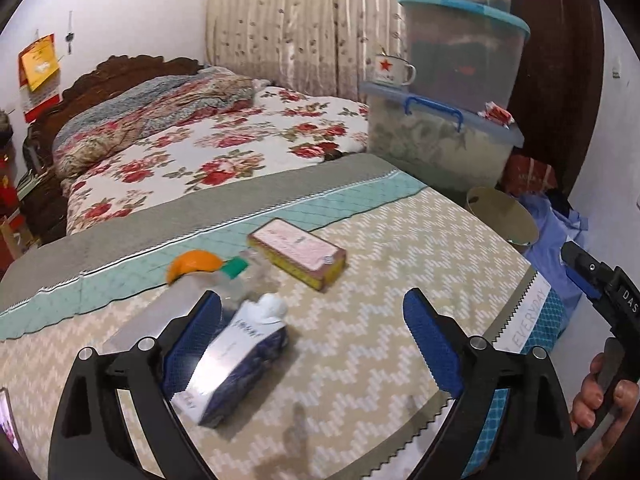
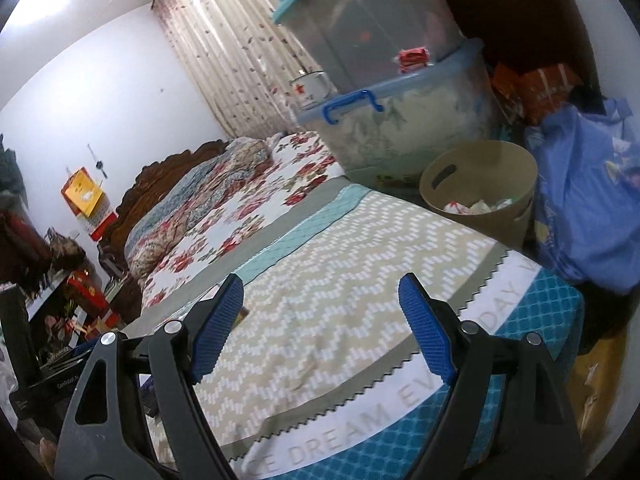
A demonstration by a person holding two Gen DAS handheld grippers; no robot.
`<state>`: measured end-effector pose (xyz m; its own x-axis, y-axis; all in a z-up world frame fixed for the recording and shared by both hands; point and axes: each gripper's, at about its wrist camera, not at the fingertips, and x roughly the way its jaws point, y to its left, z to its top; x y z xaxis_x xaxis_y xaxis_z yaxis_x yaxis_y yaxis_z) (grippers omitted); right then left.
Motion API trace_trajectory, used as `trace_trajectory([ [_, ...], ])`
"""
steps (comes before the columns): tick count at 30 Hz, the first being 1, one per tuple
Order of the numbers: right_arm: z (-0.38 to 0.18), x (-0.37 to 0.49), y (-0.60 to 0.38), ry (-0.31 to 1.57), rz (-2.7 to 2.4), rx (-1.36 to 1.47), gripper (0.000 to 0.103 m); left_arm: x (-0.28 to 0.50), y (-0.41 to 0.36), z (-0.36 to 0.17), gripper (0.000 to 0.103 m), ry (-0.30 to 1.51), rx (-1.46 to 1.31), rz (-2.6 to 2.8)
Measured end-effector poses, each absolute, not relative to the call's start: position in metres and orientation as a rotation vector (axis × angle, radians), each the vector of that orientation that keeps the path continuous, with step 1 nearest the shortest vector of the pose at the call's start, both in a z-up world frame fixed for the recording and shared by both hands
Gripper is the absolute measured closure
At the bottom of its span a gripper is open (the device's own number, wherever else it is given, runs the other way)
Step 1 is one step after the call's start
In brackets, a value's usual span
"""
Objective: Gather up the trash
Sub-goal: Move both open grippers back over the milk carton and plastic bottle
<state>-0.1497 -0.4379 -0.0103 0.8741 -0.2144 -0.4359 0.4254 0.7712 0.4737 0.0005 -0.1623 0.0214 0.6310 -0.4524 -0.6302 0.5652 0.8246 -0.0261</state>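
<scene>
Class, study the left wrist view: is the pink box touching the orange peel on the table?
Apart. In the left wrist view, the pink box lies clear of the orange peel, with a green-capped bottle and bare cloth between them.

Home bedroom: bed [image 1: 224,136] with floral quilt and carved wooden headboard [image 1: 132,66], patterned curtain [image 1: 296,20], stacked plastic storage bins [image 1: 452,92], enamel mug [image 1: 392,69], wall calendar [image 1: 38,72].
</scene>
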Motion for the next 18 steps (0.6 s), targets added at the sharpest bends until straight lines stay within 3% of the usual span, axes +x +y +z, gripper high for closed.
trace_trajectory([
  [13, 0.000, -0.130, -0.391, 0.428, -0.270, 0.550, 0.022, 0.002, -0.109, 0.021, 0.013, 0.664, 0.127, -0.511],
  [18, 0.001, -0.128, -0.380, 0.447, -0.260, 0.556, 0.014, -0.004, -0.097, 0.023, 0.009, 0.644, 0.124, -0.480],
])
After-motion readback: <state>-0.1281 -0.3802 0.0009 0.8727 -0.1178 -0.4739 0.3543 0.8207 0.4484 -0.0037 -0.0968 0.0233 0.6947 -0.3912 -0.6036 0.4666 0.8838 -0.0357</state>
